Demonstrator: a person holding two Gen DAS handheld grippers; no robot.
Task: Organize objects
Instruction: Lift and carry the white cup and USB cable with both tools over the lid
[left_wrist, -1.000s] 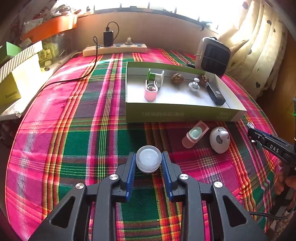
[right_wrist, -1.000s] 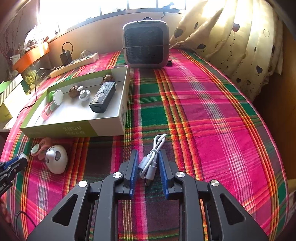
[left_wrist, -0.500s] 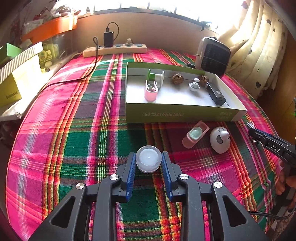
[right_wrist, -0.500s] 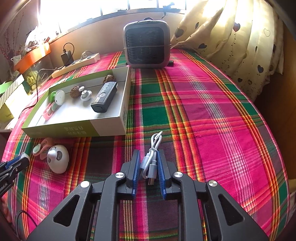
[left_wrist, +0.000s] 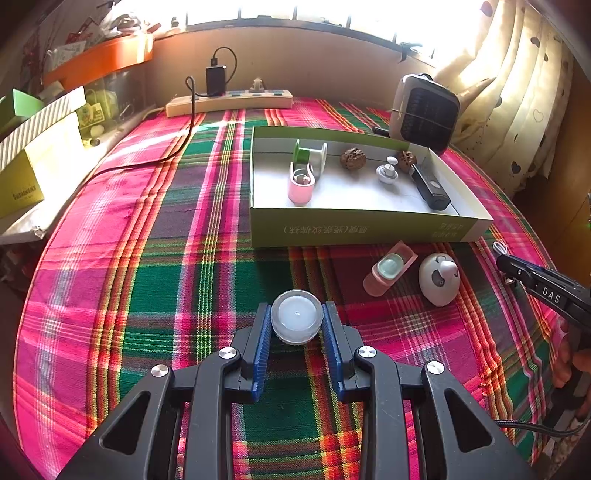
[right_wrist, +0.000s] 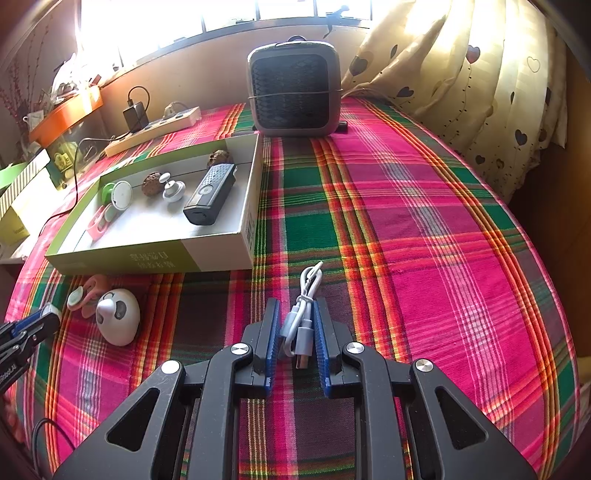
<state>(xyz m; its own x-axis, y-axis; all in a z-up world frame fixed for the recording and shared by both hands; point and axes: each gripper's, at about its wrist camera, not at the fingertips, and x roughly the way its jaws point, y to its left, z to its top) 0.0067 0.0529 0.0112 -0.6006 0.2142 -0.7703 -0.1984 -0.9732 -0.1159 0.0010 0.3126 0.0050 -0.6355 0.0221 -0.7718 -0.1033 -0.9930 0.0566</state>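
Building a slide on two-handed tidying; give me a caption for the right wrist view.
Right gripper clamps a coiled white USB cable on the plaid tablecloth, beside the half-filled box.

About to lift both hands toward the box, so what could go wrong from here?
1. The left gripper pinches the round white cap only at its curved edges, so it could pop out.
2. The right gripper squeezes a bundled white cable; its free loop may dangle and catch the box wall.
3. The box is already crowded around the black remote.
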